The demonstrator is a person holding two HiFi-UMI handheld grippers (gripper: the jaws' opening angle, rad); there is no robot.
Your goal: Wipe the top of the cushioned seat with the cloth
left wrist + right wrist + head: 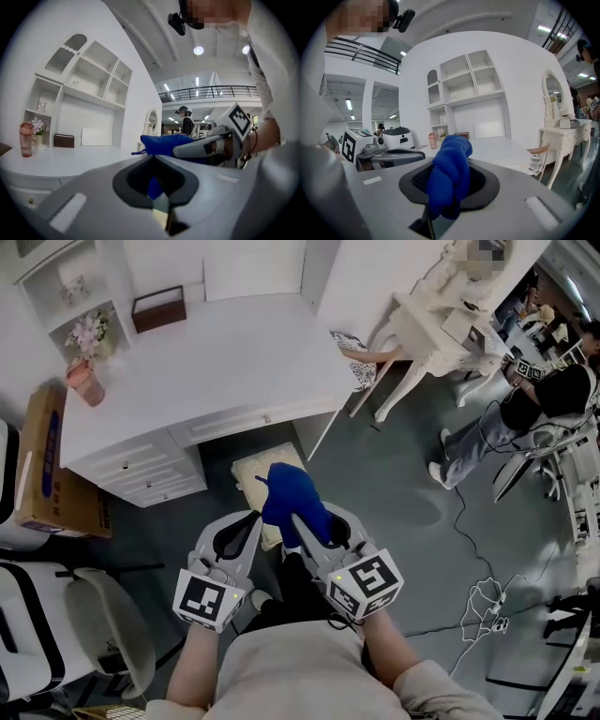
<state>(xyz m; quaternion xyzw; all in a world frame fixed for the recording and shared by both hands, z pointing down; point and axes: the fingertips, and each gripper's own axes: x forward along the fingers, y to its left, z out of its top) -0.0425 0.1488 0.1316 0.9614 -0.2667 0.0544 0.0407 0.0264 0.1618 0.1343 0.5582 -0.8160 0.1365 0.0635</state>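
The cream cushioned seat (pixel 253 472) stands on the floor, half tucked under the white desk (pixel 206 362), just beyond both grippers. My right gripper (pixel 298 518) is shut on a blue cloth (pixel 292 497), which bunches up over its tips above the seat's near right part. In the right gripper view the cloth (pixel 449 180) fills the slot between the jaws. My left gripper (pixel 250 518) hangs beside it to the left, shut with nothing in it. From the left gripper view the cloth (pixel 161 143) and the right gripper (pixel 211 146) show just past its closed jaws.
A pink bottle (pixel 86 382), flowers (pixel 89 334) and a brown box (pixel 157 308) sit at the desk's back. A cardboard box (pixel 45 465) and white chairs (pixel 33 634) stand left. To the right are a white vanity (pixel 436 329), a seated person (pixel 525 413) and floor cables (pixel 483 601).
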